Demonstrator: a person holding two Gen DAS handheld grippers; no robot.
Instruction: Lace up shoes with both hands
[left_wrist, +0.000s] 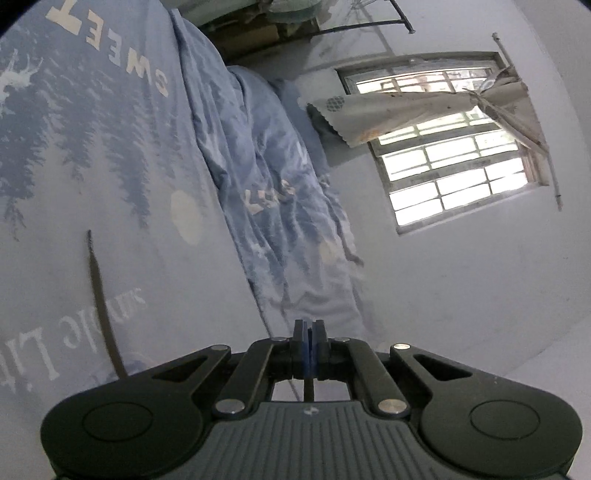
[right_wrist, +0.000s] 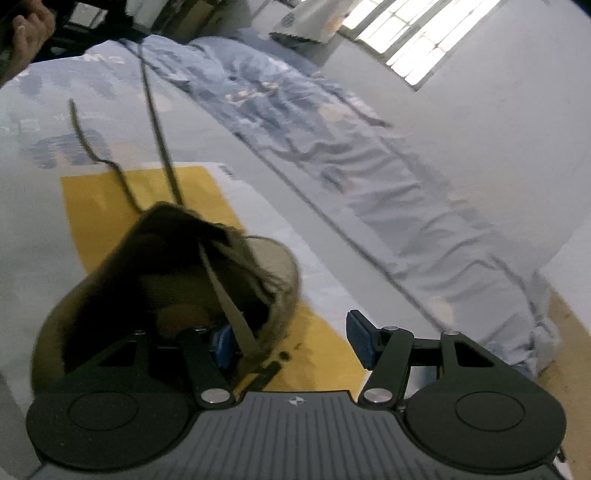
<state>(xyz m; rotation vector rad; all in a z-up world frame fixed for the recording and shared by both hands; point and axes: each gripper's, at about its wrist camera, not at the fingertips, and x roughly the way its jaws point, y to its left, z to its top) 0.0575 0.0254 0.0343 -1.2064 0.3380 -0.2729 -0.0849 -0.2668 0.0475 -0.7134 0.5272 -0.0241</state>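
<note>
Left gripper (left_wrist: 309, 345) first: its blue pads are squeezed flat together, fully closed. There's a thin dark strand just under them in the left wrist view, but I can't say for sure that it's clamped in there. From the right wrist view, one long dark-brown woven shoelace (right_wrist: 159, 125) runs straight and tight from the shoe up toward the person's hand (right_wrist: 26, 33) in the top corner, so my guess is that's the strand being pulled

Right gripper (right_wrist: 291, 341) has its jaws standing apart, not squeezing anything. One blue pad sits inside the opening of the olive-brown fabric shoe (right_wrist: 147, 258), right beside a flat tan strap (right_wrist: 229, 302), and the other pad is outside, so the shoe's side wall is between them but loose. Looks more like steadying than gripping

The shoe sits on the yellow patch (right_wrist: 96, 206) of the pale blue printed bedsheet (left_wrist: 110, 240). The lace's other end (right_wrist: 88, 147) lies slack and wavy on the sheet. A crumpled blue duvet (right_wrist: 369, 155) is bunched along the wall, well away from the shoe

Progress-wise I'd call it early to middle: both ends come out near the toe, the opening looks wide and unlaced, no knot. Most of the eyelets and the tying are left, though the blur hides the eyelets
</note>
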